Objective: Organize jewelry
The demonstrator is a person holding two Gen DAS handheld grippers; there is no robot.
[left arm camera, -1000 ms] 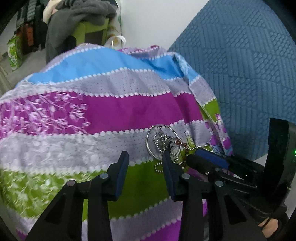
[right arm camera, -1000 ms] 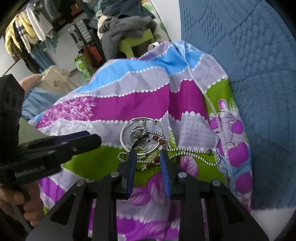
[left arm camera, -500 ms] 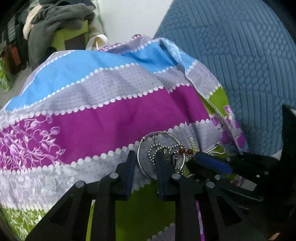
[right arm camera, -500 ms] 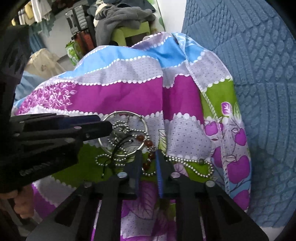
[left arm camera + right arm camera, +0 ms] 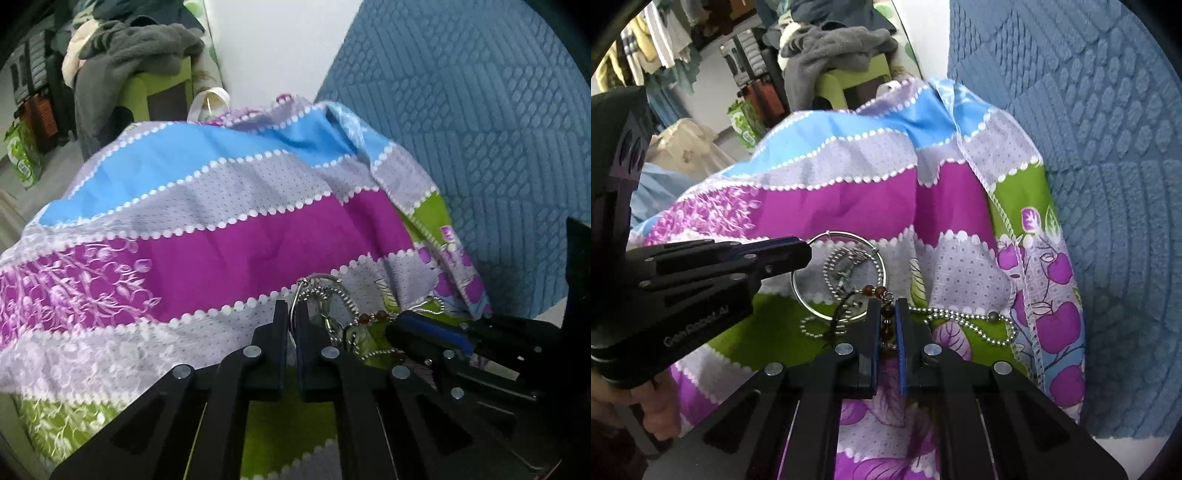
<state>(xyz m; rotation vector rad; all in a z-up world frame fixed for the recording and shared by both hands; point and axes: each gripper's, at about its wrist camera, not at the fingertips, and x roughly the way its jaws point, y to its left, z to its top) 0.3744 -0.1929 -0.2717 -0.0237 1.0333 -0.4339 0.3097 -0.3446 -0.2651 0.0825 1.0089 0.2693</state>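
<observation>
A tangle of jewelry lies on a striped purple, blue and green cloth (image 5: 849,199): a silver bangle (image 5: 877,258), a silver ball chain (image 5: 960,315) and a brown bead string (image 5: 873,291). My left gripper (image 5: 291,317) is shut on the bangle's rim (image 5: 295,295); it also shows in the right wrist view (image 5: 803,254). My right gripper (image 5: 887,314) is shut on the brown bead string, whose beads sit between its blue pads. The right gripper's tip shows in the left wrist view (image 5: 402,325).
A blue quilted cushion (image 5: 1108,147) rises to the right of the cloth. A green stool with grey clothes (image 5: 140,62) stands behind. Hanging clothes and bags (image 5: 665,48) fill the far left.
Both grippers moved in on the jewelry pile and closed: the left onto the bangle's rim, the right onto the bead string. The bangle's rim has tipped up slightly.
</observation>
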